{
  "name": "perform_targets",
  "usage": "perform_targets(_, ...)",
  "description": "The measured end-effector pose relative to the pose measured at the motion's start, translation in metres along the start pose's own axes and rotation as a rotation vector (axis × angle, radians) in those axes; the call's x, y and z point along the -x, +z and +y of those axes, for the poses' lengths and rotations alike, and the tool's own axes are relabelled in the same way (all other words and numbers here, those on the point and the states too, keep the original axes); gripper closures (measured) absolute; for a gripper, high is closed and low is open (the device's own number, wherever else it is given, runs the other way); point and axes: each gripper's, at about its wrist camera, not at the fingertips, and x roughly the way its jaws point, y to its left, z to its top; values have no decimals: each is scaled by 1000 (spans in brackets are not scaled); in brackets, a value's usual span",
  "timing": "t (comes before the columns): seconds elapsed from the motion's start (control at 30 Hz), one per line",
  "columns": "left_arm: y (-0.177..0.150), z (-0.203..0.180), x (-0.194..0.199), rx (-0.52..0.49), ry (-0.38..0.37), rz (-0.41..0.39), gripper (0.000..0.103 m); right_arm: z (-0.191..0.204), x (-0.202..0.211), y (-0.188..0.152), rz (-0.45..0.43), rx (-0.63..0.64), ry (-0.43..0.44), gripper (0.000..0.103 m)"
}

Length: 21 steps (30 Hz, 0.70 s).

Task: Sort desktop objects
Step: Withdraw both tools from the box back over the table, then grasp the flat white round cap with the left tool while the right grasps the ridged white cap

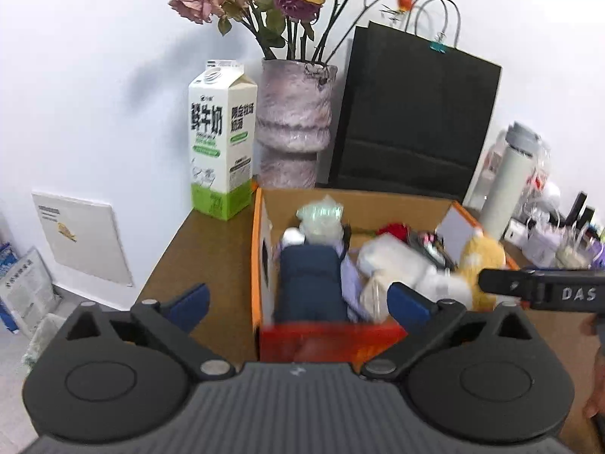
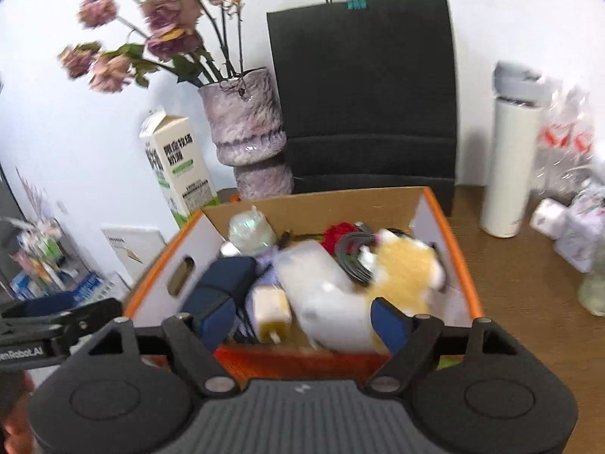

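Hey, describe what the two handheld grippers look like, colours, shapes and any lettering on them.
Both match: a black body with a ribbed dark grey centre panel, two round black discs, angled black linkage arms with silver pivot pins, and blue pads on the fingers. Points: left gripper, right gripper. Seen from the side, the right gripper shows white letters "DAS" and the left shows "enRobot.AI". No cables or sleeves are visible.

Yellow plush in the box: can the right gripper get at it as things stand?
Probably yes. The right gripper is open and empty above the box's near rim, and the yellow plush lies on top at the box's right side. The white bag crowds its left flank.
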Motion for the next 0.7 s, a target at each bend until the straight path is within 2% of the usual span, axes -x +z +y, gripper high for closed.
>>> perform_targets(0.1, -38, -9, 26, -35, 65, -55, 0, -4, 22, -38, -11, 36, -33, 21)
perform_targets(0.17, -67, -15, 45, -86, 65, -88, 0, -8, 35, -65, -2, 36, -29, 21)
perform_targets(0.27, -109, -26, 66, -115, 52, -76, 0, -13, 55, -109, -3, 15, -44, 21)
perform_targets(0.37, -142, -33, 79, -100, 25, -14, 0, -13, 67, -145, 35, 21, -53, 21)
perform_targets(0.53, -175, -39, 99, -90, 0, 22, 0, -3, 91, -185, 27, 65, -57, 21)
perform_targets(0.7, -190, -44, 120, -142, 12, -22, 0, 9, 113, -215, 0, 135, -67, 21)
